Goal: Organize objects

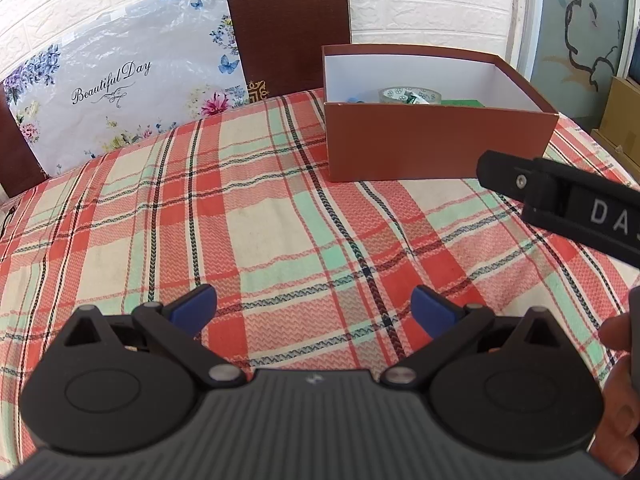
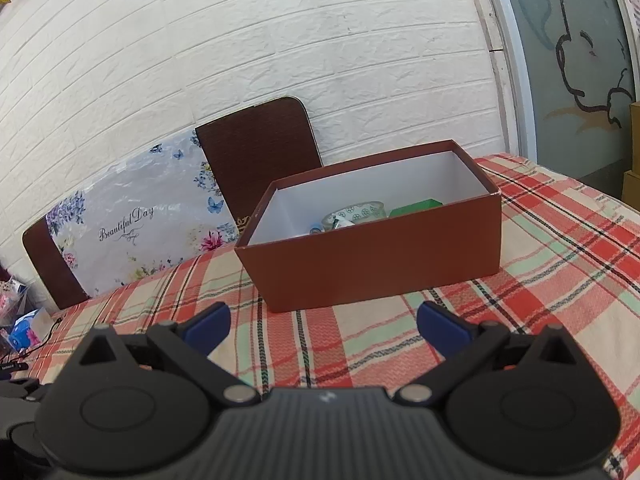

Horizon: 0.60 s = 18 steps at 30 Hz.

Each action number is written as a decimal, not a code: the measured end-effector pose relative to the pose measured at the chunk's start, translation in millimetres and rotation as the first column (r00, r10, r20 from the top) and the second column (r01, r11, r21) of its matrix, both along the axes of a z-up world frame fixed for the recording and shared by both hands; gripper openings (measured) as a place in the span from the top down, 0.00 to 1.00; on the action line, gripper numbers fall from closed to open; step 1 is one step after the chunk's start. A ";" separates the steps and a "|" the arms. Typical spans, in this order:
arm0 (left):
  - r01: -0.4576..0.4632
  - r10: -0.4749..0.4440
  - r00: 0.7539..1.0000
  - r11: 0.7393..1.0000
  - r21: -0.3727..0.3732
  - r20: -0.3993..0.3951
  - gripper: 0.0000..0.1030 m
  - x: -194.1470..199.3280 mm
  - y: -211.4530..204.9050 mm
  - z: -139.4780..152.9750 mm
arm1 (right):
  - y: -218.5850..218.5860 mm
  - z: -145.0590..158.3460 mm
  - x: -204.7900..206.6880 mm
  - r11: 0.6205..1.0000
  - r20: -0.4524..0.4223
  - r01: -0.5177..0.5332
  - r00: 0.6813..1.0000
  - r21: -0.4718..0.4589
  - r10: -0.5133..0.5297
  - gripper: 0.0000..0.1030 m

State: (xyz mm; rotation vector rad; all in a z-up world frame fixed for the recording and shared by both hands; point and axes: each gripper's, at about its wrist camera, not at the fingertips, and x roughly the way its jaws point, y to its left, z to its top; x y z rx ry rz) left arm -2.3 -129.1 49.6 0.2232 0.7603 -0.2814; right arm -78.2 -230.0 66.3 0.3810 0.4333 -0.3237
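Note:
A brown cardboard box (image 1: 436, 144) (image 2: 376, 268) with a white inside stands on the plaid tablecloth (image 1: 260, 220) (image 2: 560, 260). In it lie a roll of patterned tape (image 1: 408, 95) (image 2: 356, 213), a green object (image 1: 464, 102) (image 2: 416, 208) and a small blue item (image 2: 315, 228). My left gripper (image 1: 314, 306) hovers open over bare cloth, well in front of the box, holding nothing. My right gripper (image 2: 323, 322) is open too, just short of the box's near wall. The right tool's black finger (image 1: 560, 196) crosses the left wrist view at the right.
Two brown chair backs (image 1: 288, 28) (image 2: 256, 156) and a flowered plastic bag (image 1: 120, 92) (image 2: 136, 224) lean against the white brick wall behind the table. A hand (image 1: 624, 380) shows at the right edge. Clutter and a cable (image 2: 24, 336) lie off the table's left end.

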 end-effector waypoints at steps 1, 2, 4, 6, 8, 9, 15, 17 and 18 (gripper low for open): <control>-0.001 0.001 1.000 1.000 0.001 0.000 0.00 -0.4 -0.2 0.0 | 0.1 -0.1 -0.2 1.000 0.002 0.002 1.000 0.000 -0.002 0.00; 0.000 0.000 1.000 1.000 0.001 0.000 0.00 -0.3 -0.4 -0.1 | -0.2 -0.3 -0.3 1.000 0.002 0.003 1.000 0.002 -0.003 0.00; 0.000 0.000 1.000 1.000 0.000 0.001 0.00 -0.7 -0.2 -0.1 | 0.1 -1.1 -0.1 1.000 0.000 0.004 1.000 0.005 -0.004 0.00; -0.001 0.001 1.000 1.000 0.001 0.002 0.00 -0.5 -0.4 -0.2 | 0.5 -1.1 0.1 1.000 0.000 0.004 1.000 0.005 -0.004 0.00; 0.000 0.000 1.000 1.000 0.000 0.002 0.00 -0.9 -0.1 -0.2 | 0.9 -0.8 0.1 1.000 0.001 0.002 1.000 0.004 -0.002 0.00; -0.001 0.001 1.000 1.000 0.001 0.001 0.00 -0.9 -0.3 -0.2 | 1.7 -0.7 0.0 1.000 0.003 0.002 1.000 0.002 -0.002 0.00; -0.001 0.001 1.000 1.000 -0.003 -0.004 0.00 -1.0 0.5 -0.5 | 2.1 -1.7 0.4 1.000 -0.002 0.003 1.000 0.005 -0.003 0.00; -0.003 0.003 1.000 1.000 -0.004 -0.005 0.00 -0.8 0.5 -0.6 | 2.4 -1.5 0.3 1.000 0.001 0.002 1.000 0.004 -0.002 0.00; -0.002 0.002 1.000 1.000 -0.003 -0.004 0.00 -0.8 0.7 -0.6 | 2.5 -1.3 0.3 1.000 0.002 0.001 1.000 0.002 -0.001 0.00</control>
